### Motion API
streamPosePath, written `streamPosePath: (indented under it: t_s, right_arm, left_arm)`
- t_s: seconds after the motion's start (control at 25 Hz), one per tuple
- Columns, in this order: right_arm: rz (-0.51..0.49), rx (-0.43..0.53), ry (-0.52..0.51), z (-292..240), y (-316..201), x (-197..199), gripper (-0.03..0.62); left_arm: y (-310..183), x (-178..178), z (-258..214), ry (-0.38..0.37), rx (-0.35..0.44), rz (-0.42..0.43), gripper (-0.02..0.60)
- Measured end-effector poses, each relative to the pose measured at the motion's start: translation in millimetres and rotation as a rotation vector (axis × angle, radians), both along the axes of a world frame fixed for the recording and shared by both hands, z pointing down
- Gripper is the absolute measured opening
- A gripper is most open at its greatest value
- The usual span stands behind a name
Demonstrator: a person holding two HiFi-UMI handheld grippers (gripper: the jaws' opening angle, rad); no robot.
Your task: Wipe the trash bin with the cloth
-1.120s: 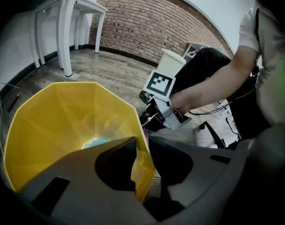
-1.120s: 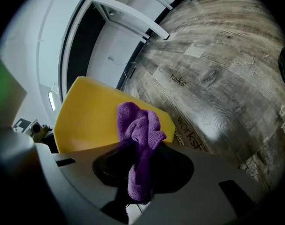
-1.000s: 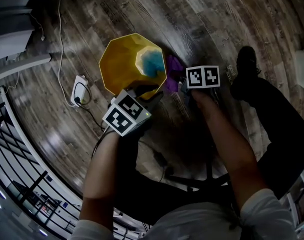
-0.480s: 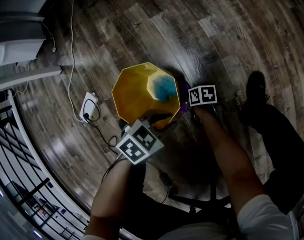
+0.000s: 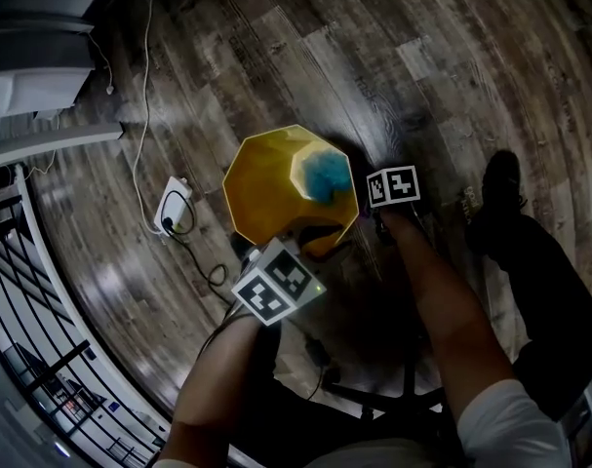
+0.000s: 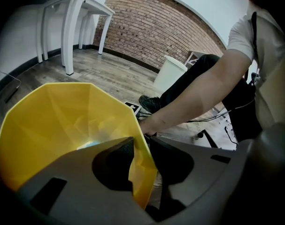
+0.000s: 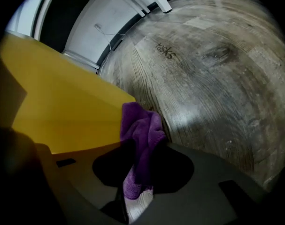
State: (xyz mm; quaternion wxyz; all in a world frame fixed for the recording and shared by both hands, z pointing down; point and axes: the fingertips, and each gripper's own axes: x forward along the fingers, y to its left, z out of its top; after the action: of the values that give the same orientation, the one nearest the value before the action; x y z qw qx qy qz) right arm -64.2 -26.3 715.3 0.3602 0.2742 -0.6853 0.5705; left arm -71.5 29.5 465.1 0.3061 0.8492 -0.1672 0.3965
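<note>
One yellow faceted trash bin (image 5: 266, 188) is seen on the wood-plank floor (image 5: 422, 66), directly ahead of the person, mouth up and open to the head view, flanked by both grippers. A blue patch (image 5: 325, 176) is seen at its bottom; what it is can't be made out.

The near rim wall is taken by the left gripper (image 6: 138, 142): one jaw inside the bin, the other outside, both pads laid against the yellow wall. The jaws have just been eased open a little, with the wall between them.

The purple cloth (image 7: 141, 130) is clamped in the right gripper (image 7: 143, 149), a bunched end sticking out past the jaw tips. This gripper is held low at the bin's right side, outside the wall. The cloth is seen just beside the outer face; contact can't be confirmed.

Both forearms (image 5: 442, 291) are seen reaching down to the grippers. A black shoe (image 5: 500, 178) is planted right of the bin, apart from it. A white power strip (image 5: 174, 213) with a cable plugged in lies left of the bin, near but not touching. A thin white cord (image 5: 139, 96) is run up along the floor from there. A black metal railing (image 5: 32, 359) is seen at lower left.

In the left gripper view a brick wall (image 6: 165, 32), white bench legs (image 6: 69, 32) and a white container (image 6: 170, 74) are seen behind the bin
</note>
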Motion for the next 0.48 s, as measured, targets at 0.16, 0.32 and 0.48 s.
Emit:
streamPosePath:
  t_s: [0.16, 0.32, 0.48]
  right_arm:
    - [0.056, 0.030, -0.027, -22, -5, 19, 0.112]
    - [0.132, 0.041, -0.067, -55, 3, 40, 0.112]
    - [0.196, 0.073, -0.122, -98, 7, 50, 0.112]
  left_arm:
    - [-3, -2, 1, 0.000, 0.018, 0.004, 0.092]
    - [-3, -1, -2, -0.005, 0.050, 0.049, 0.100]
    - [-2, -11, -12, -0.049, 0.120, 0.128, 0.155]
